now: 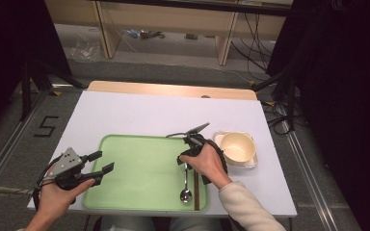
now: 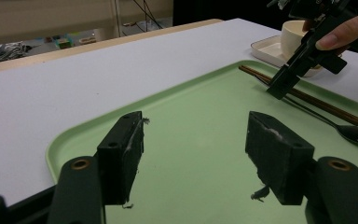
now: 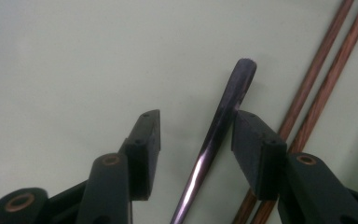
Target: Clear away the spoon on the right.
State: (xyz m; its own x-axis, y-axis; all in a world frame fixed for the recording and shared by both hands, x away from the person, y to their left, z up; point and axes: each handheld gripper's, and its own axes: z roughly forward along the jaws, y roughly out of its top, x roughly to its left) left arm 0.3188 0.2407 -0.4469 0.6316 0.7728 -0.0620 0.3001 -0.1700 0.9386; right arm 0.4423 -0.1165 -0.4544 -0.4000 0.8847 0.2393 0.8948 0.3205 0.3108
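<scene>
Spoon lies along the green tray's right edge beside the chopsticks; I straddle its handle with my right tongs, gaping and not yet pinching. My left tongs hover wide and empty over the tray's left edge, keeping clear.

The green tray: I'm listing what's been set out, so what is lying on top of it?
On the green tray lie a metal spoon and a pair of brown chopsticks beside it. The right gripper and hand cover their upper ends in the high view.
</scene>
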